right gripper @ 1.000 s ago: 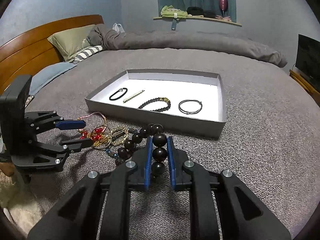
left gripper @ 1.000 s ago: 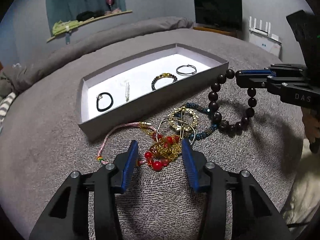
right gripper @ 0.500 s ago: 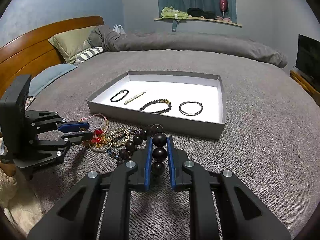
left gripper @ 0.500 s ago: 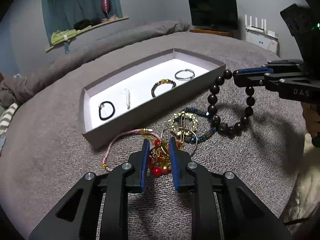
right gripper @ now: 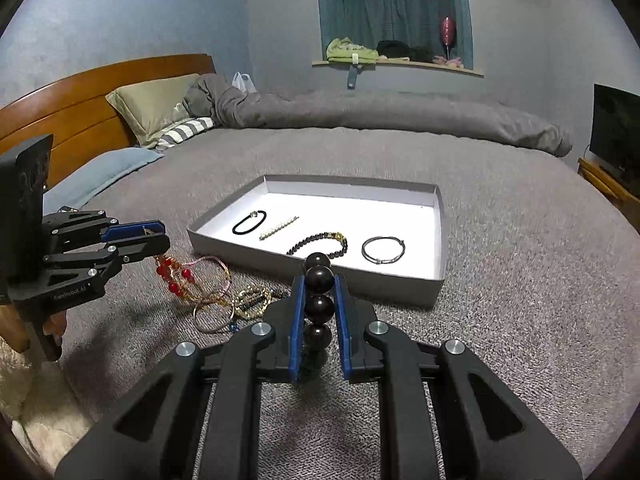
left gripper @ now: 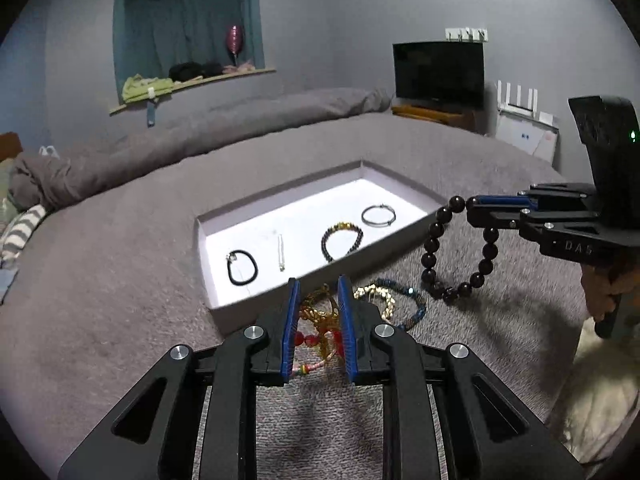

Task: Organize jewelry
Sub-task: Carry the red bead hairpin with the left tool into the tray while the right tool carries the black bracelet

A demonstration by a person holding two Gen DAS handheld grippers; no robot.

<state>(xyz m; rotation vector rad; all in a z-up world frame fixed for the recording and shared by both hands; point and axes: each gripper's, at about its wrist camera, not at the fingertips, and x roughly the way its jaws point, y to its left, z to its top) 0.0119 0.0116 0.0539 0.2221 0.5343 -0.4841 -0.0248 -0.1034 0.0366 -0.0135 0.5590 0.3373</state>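
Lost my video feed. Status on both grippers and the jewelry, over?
Left gripper just closed on the red-and-gold beaded piece, lifting it. Right gripper shut on dark bead bracelet. Tray holds four pieces; nothing blocking it.

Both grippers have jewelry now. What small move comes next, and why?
Probably carry the right gripper, shut on the dark bead bracelet, over the tray and release it beside the thin bangle; that corner is bare, while the left gripper's red-and-gold piece trails into the pile.

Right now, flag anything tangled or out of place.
The left tool grips a red-bead and gold chain piece whose far end stays snarled with the pink cord bracelet in the pile on the bedspread.
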